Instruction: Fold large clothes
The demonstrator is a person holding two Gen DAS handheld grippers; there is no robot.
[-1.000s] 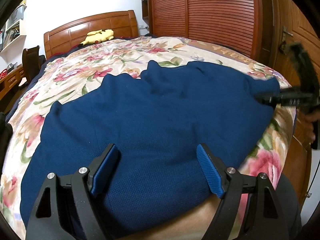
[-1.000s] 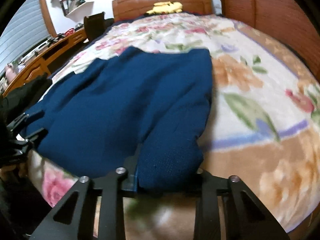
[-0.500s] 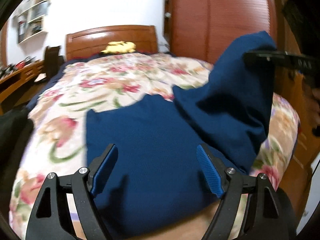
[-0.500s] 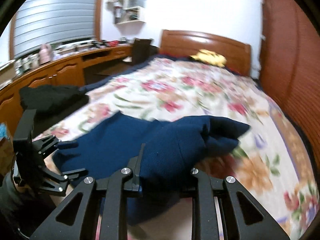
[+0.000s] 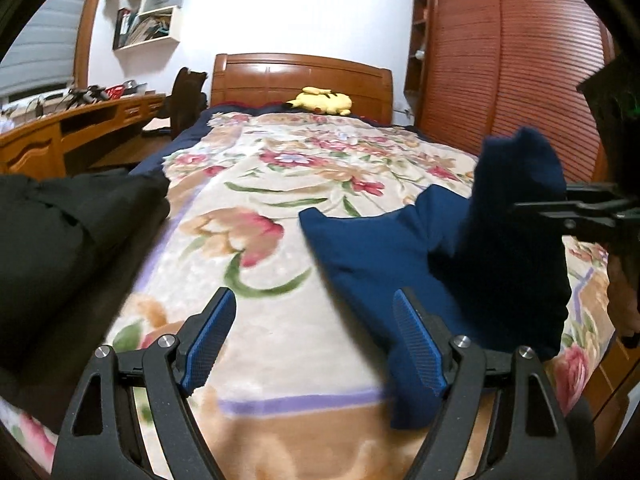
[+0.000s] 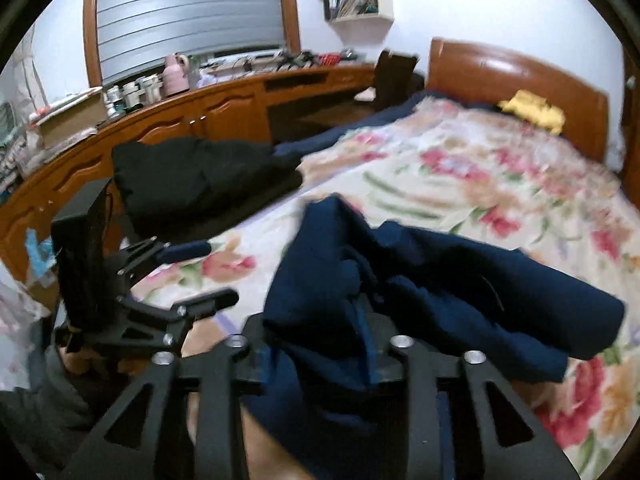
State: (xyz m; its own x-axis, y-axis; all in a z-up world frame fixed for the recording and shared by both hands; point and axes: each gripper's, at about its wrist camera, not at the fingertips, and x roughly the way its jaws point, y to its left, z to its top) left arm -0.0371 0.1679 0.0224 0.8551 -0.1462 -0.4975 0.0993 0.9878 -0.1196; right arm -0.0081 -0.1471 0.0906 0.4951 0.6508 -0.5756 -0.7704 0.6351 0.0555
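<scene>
A dark blue garment lies bunched on the floral blanket near the foot of the bed. One end of it is lifted off the bed at my right gripper. In the right wrist view the cloth is heaped between the fingers of my right gripper and hides their tips; its jaws are opening. My left gripper is open over bare blanket, with its right finger against the garment's near edge. The left gripper also shows at the left of the right wrist view, with nothing in it.
A pile of black clothing lies at the bed's left edge. A yellow plush toy rests by the wooden headboard. A long wooden desk runs along the left, and a slatted wardrobe stands on the right.
The right gripper lifted the garment's right side and carried it left, so the flat garment is now bunched. The left gripper swung left off the garment and stayed open.
</scene>
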